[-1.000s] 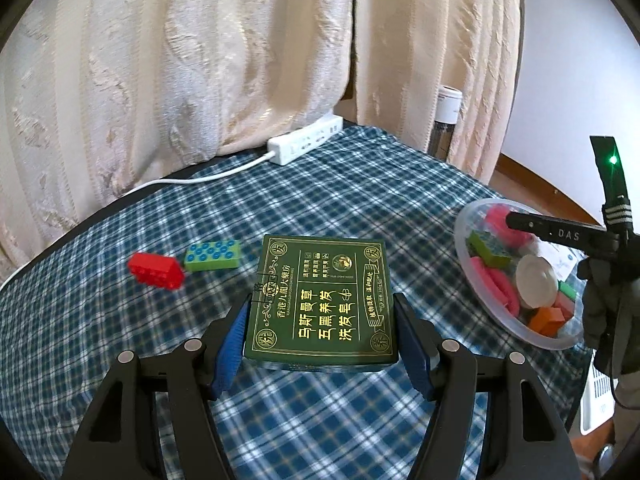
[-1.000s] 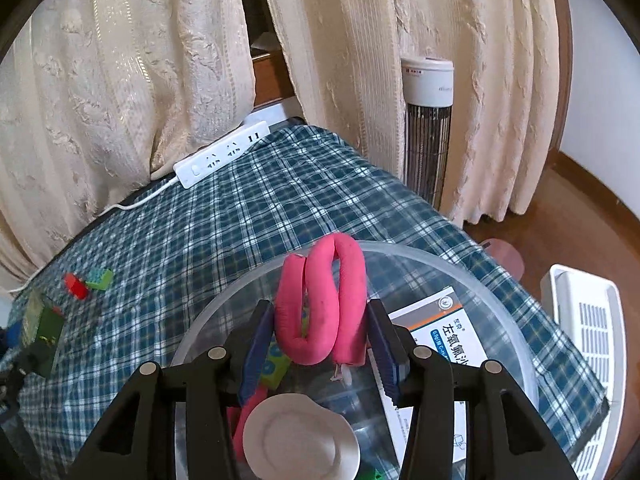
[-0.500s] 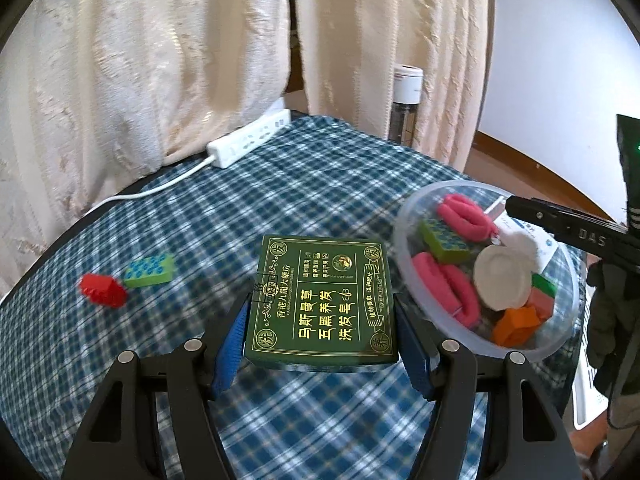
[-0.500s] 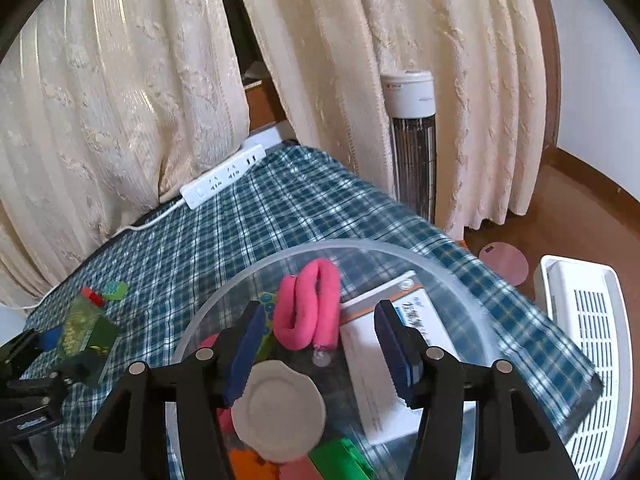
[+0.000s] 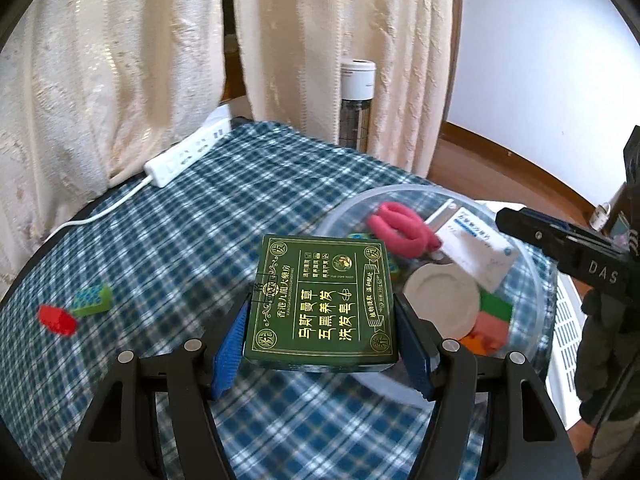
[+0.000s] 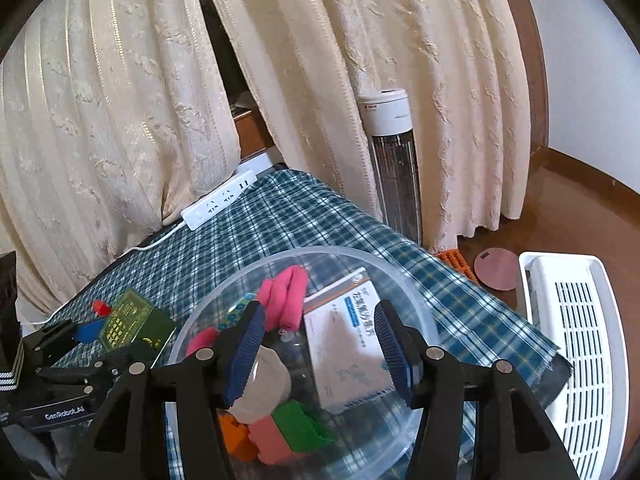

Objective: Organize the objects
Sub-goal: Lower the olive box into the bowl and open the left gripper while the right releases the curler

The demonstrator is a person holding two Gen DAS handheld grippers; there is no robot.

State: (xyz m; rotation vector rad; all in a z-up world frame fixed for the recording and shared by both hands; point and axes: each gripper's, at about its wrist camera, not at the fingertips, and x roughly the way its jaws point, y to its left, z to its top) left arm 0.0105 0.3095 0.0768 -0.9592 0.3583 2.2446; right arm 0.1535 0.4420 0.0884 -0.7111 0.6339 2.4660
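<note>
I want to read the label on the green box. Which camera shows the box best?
The left wrist view: the green box fills the centre, top face toward the camera, gold print sharp, clamped in the left gripper. The right wrist view shows it only small and oblique at the left edge, beside the clear bowl.

Home, looks like a living room or bedroom. Cream patterned curtains (image 6: 120,112) hang to the floor behind a table with a blue checked cloth (image 5: 224,216). White power strip (image 5: 188,152) lies on the cloth by the curtains. Tower heater (image 6: 394,160) stands on a brown wooden floor (image 6: 580,200), white plastic appliance (image 6: 580,340) beside the table. Toy bricks (image 5: 72,308) lie on the cloth.
</note>
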